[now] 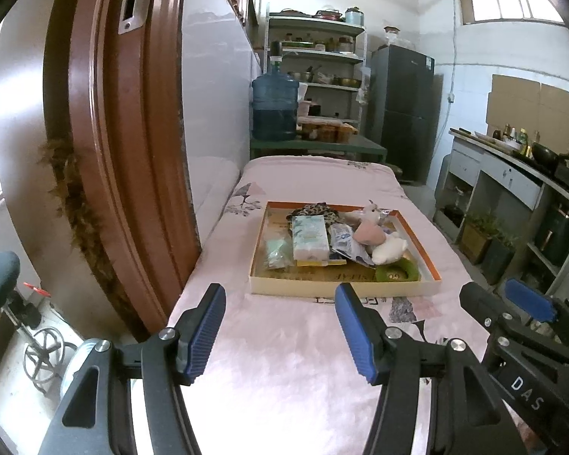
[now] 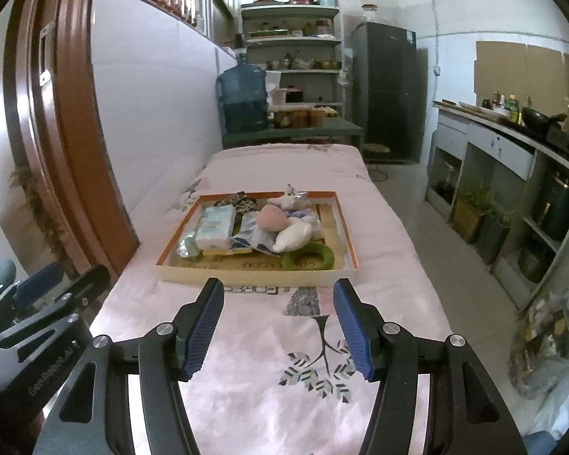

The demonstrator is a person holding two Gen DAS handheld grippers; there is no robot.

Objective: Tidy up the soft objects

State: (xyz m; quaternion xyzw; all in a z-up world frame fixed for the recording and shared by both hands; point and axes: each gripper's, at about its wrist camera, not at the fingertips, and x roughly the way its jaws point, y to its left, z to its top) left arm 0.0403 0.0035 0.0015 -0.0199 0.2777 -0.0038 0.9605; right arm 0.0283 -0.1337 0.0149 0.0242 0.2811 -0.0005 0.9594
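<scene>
Above the pink bedspread [image 2: 246, 398], left gripper [image 1: 280, 331] and right gripper [image 2: 278, 328] side by side, angled downward, both spread and empty, short of the shallow box [image 2: 246, 275] heaped with plush toys [image 2: 294, 237], tissue pack [image 2: 214, 227].

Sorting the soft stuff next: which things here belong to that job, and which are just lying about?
Job: tray, white plush toy, pink pouch, tissue pack, green ring.
Lying about: water jug, fridge, shelves.
</scene>
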